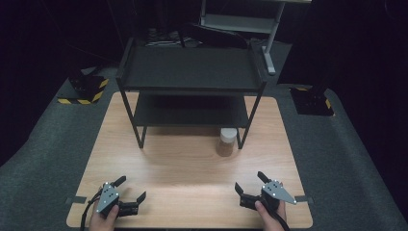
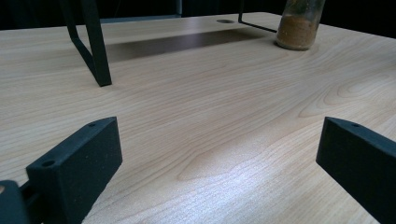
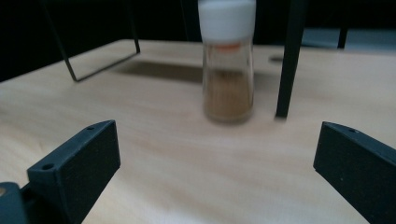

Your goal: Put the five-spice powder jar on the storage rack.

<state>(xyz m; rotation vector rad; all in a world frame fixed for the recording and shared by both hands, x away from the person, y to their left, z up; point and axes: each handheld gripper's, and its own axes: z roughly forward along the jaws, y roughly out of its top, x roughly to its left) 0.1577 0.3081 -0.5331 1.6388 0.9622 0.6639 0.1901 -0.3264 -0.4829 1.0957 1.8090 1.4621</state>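
I see a light wooden table [image 1: 192, 163] with a black two-level shelf rack [image 1: 192, 72] standing on its far half. Both levels of the rack look bare from above. A small glass jar [image 1: 227, 141] with a white lid and brown powder inside stands upright on the table, just beside the front right leg [image 1: 244, 130] of the rack and a little under the edge of the lower shelf.

My left gripper [image 1: 130, 189] rests near the front left corner of the table, in the person's left hand [image 1: 103, 216]. Its jaws stand wide apart and there is nothing between them. In the left gripper view I see the bare wood between the jaws, the front left leg [image 2: 95, 46] of the rack, and the jar [image 2: 299, 25] far at the upper right.

My right gripper [image 1: 249, 180] rests near the front right corner, in the right hand [image 1: 269, 214]. Its jaws are also spread wide and hold nothing. In the right gripper view the jar [image 3: 228, 63] stands ahead, between the lines of the two jaws but well apart from them, with the rack leg [image 3: 289, 58] just beside it. This view is a little blurred.
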